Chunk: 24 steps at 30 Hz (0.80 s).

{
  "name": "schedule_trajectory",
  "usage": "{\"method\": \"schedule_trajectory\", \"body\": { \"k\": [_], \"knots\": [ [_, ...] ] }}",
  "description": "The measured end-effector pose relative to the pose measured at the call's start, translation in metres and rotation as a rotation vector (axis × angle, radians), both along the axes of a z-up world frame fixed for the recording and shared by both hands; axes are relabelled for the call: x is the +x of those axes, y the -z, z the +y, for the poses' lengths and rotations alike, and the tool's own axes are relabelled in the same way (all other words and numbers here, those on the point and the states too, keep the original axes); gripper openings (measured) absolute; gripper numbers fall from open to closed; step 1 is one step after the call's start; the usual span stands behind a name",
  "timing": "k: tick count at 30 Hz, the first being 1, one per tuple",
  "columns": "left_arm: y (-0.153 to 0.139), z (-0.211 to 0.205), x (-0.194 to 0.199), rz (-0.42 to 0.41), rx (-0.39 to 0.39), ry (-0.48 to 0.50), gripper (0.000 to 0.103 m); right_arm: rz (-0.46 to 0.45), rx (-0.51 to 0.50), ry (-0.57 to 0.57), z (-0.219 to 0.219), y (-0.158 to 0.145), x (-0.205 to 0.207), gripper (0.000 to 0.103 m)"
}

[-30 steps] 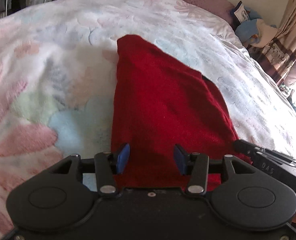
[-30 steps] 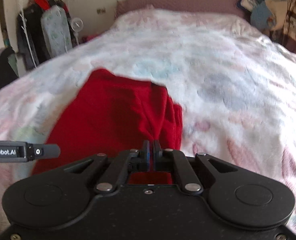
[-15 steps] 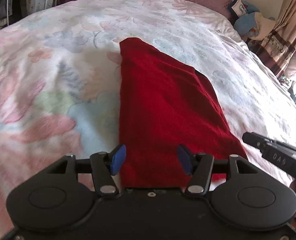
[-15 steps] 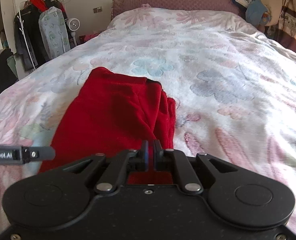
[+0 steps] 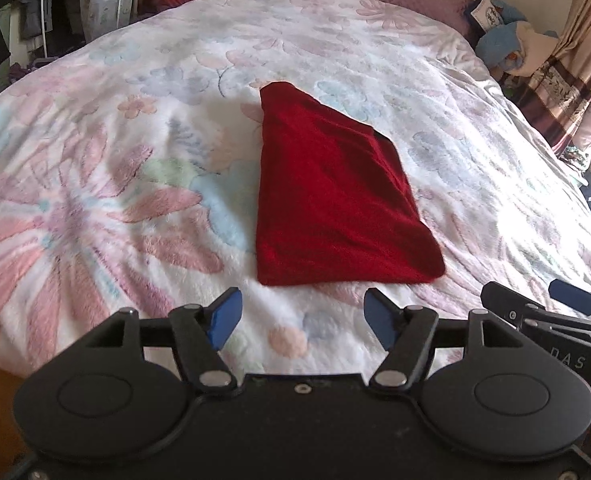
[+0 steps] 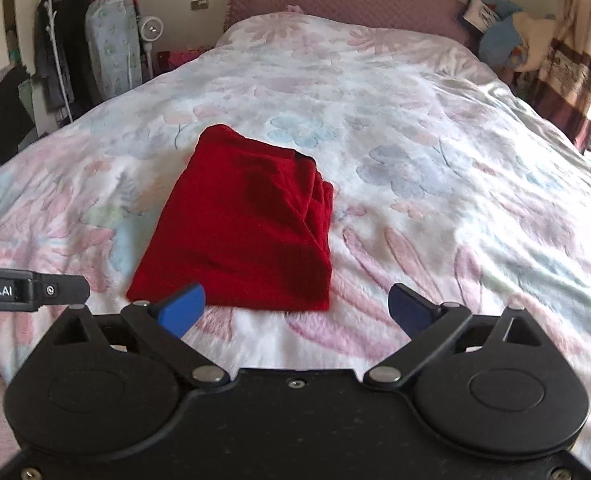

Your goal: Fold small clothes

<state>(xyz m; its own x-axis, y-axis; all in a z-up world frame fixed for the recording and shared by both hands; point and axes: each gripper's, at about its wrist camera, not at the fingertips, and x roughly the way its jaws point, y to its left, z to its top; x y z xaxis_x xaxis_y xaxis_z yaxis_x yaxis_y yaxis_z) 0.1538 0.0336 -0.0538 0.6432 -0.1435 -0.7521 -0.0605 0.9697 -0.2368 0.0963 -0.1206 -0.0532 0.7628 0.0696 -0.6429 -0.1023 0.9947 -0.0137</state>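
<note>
Two tools, both wide open w/ nothing between the blue pads. Left tool (image 5: 301, 320) hovers over bare bedspread (image 5: 95, 208), just short of the near edge of the red cloth (image 5: 335, 200), not touching it. Right tool (image 6: 297, 308) sits likewise just short of the cloth (image 6: 247, 224); its left pad (image 6: 183, 306) overlaps the cloth's near-left corner in view, contact unclear. Cloth lies folded into a compact block on the floral bedspread, approx mid-bed, w/ stacked layers visible along its right side in the right wrist view. Each tool shows at the edge of the other's cam. Clothes rack (image 6: 75, 40) stands left of the bed, curtain (image 6: 567, 60) at right, headboard (image 6: 355, 4) at far end.
</note>
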Motion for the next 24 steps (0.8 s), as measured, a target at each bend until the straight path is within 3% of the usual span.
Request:
{"method": "schedule_trajectory", "body": {
  "k": [7, 24],
  "knots": [
    [-0.010, -0.001, -0.020, -0.006, 0.025, -0.021, 0.070, 0.015, 0.060, 0.058, -0.009, -0.014, -0.022, 0.099],
    [-0.007, 0.001, -0.025, 0.018, 0.037, -0.040, 0.072, 0.037, 0.050, 0.047, -0.005, -0.012, -0.026, 0.099]
  ]
}}
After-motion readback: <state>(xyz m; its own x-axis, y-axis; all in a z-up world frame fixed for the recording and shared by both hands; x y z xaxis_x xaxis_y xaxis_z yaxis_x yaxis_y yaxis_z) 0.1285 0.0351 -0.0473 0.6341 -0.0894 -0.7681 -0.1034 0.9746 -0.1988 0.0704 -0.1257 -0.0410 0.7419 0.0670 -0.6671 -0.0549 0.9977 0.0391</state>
